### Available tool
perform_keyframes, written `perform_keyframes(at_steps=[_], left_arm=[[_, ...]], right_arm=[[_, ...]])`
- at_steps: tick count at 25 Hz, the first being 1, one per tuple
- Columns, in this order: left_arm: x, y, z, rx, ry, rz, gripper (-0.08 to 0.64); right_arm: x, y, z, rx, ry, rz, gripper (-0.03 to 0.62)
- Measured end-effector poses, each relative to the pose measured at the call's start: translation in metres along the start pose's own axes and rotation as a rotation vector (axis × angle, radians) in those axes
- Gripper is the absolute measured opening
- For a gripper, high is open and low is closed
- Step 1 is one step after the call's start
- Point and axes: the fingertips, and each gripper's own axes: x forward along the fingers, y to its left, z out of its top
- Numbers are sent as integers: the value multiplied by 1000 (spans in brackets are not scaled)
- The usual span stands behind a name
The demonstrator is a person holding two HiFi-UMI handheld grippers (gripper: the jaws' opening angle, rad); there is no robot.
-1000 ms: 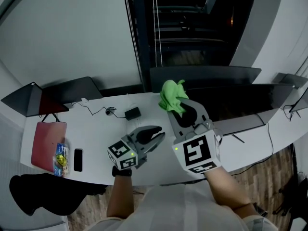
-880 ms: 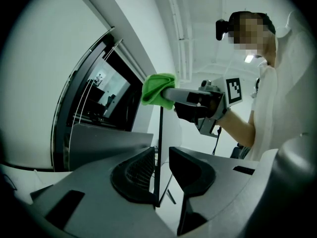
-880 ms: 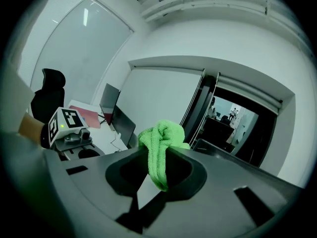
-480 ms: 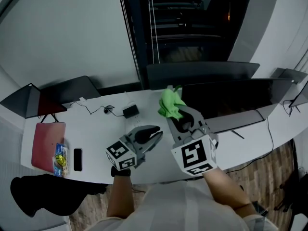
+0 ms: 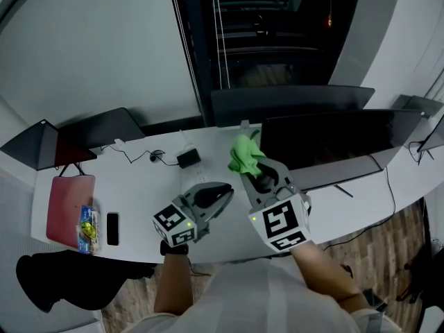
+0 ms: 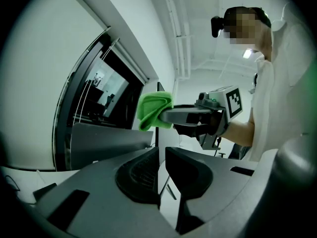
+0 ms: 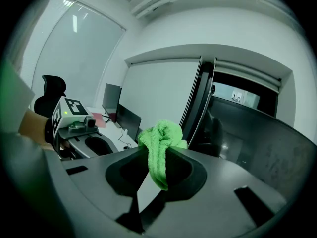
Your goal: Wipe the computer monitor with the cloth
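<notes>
Right gripper (image 5: 255,169): clenched on the cloth, held over the middle of the desk.
Cloth (image 5: 244,152): green and bunched, nipped between the right jaws (image 7: 159,145), bulging past the tips at 12 o'clock. It is just beside the monitor's left edge; contact cannot be told.
Monitor (image 5: 326,137): dark screen, at 2 o'clock from the cloth.
Left gripper (image 5: 223,190): jaws drawn to a thin slit with nothing between them (image 6: 161,155). It is at 9 o'clock of the right gripper, apart from it.
Desk (image 5: 139,186): white, long.
Phone (image 5: 112,229): black, flat on the desk, far out at 9 o'clock.

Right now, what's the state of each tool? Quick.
Left tool: closed, nothing in it.
Right tool: closed on the green cloth.
</notes>
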Motion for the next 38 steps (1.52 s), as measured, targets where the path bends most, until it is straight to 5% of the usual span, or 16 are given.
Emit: perform_keyframes(at_steps=[17, 24, 38], left_arm=[[3, -3, 22, 37, -59, 27, 44], [-1, 0, 33, 69, -94, 96, 41], [7, 4, 22, 65, -74, 114, 37]], right_arm=[[-5, -3, -6, 140, -129, -3, 68], [-7, -1, -18, 299, -166, -4, 69], [-4, 13, -52, 353, -127, 22, 67]])
